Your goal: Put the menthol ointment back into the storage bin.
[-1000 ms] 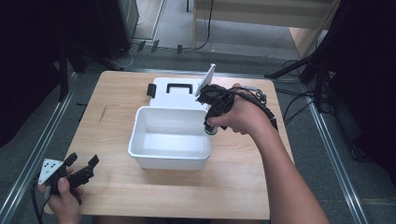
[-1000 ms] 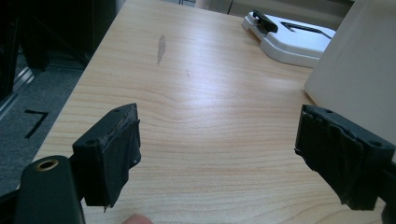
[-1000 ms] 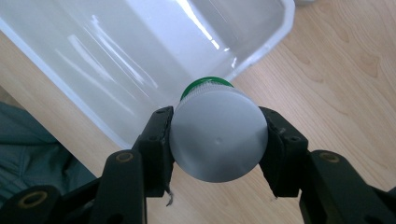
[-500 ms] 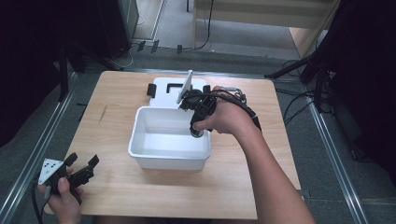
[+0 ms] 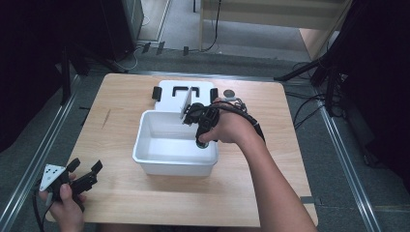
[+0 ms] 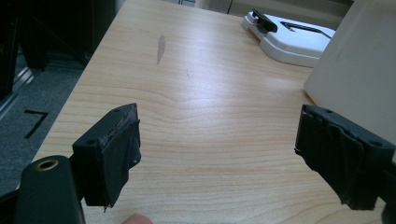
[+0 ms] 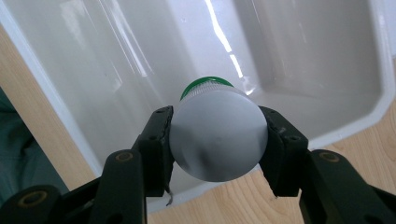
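In the high view the right gripper [image 5: 199, 139] is seen at the middle of the frame, over the right edge of the white tub [image 5: 159, 162], but what it holds is mostly hidden. In the right gripper view a round grey bottle [image 7: 218, 135] with a green cap is seen squeezed between the jaws, above the smooth, shiny tub. The left gripper [image 5: 87, 175], at the lower left, is held wide apart over the wooden table [image 5: 270, 159]. A flat white lid [image 5: 169, 94] is seen behind the tub.

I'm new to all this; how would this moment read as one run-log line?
right gripper: shut on bottle, over white bin | left gripper: open, idle | lid: behind bin
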Demonstrator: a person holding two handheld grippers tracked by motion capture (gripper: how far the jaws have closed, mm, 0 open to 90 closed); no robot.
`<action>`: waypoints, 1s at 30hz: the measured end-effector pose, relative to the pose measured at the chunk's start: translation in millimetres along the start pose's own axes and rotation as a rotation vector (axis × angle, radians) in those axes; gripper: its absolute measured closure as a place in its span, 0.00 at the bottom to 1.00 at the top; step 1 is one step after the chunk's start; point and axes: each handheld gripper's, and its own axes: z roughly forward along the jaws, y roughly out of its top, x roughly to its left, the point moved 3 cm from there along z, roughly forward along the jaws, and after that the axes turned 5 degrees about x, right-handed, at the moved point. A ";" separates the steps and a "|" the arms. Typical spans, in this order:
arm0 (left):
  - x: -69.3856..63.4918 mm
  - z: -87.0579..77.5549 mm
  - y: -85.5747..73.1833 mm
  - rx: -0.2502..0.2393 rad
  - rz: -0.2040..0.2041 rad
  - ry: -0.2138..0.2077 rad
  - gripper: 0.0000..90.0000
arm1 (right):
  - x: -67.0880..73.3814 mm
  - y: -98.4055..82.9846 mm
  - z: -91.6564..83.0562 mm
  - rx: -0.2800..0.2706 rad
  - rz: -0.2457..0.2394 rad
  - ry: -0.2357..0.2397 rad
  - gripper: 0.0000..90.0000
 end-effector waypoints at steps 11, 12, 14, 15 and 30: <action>-0.1 -0.1 0.0 0.001 0.001 -0.001 0.16 | 4.2 5.3 25.2 0.015 -0.045 0.010 0.57; -0.1 -0.1 0.0 0.001 0.002 -0.001 0.16 | 4.4 5.6 26.9 0.014 -0.042 0.013 0.57; -0.2 -0.1 0.0 0.001 0.002 -0.001 0.16 | 3.7 6.3 30.6 0.011 -0.050 0.017 0.57; -0.3 0.0 0.0 0.000 0.002 -0.001 0.16 | 3.7 6.6 32.3 0.016 -0.047 0.018 0.57; -0.3 0.0 -0.1 0.000 0.003 -0.003 0.16 | 8.3 16.3 60.6 0.028 -0.062 0.054 0.57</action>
